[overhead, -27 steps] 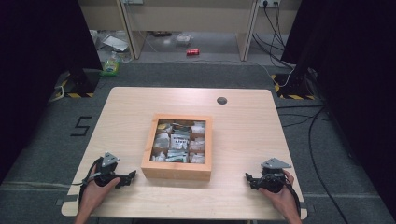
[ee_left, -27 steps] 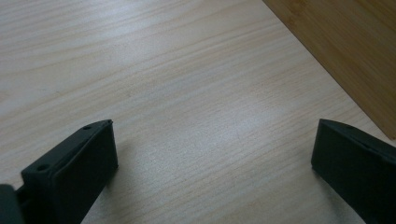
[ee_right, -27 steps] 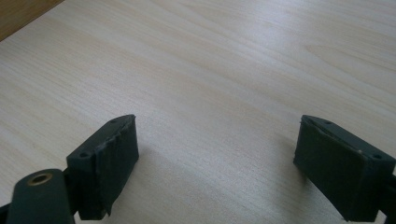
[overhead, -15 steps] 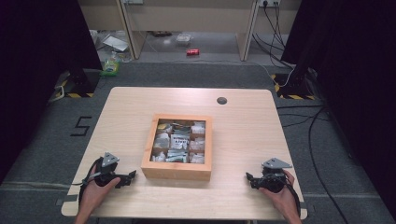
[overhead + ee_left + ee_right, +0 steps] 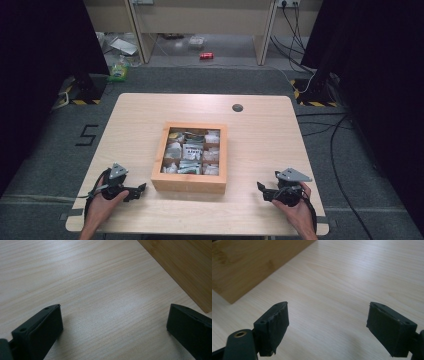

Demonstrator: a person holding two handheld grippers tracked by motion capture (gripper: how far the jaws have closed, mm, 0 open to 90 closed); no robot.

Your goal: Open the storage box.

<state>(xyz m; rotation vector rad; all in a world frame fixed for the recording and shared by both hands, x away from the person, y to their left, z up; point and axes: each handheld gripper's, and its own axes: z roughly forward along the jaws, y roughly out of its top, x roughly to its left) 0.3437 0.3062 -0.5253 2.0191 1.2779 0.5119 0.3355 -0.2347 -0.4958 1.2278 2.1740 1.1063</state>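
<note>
— High view first: what's on the table (image 5: 150,107)?

— One wooden box (image 5: 191,152), square, near the middle, split into compartments full of small packets (image 5: 192,150). A person's hands come in from the near edge. The left gripper (image 5: 136,191) sits just beside the box's near left corner, not touching it. The right gripper (image 5: 264,192) is well apart from the box, off to its right — both point inward at the box.

— Left gripper view?

— Its jaws are spread wide over bare tabletop, with nothing between them. The box wall (image 5: 186,267) crosses the upper right corner.

— And the right gripper view?

— Same story — jaws gaping, nothing caught in them, only pale wood grain. The side of the box (image 5: 249,262) fills the upper left, clear of the jaws.
</note>
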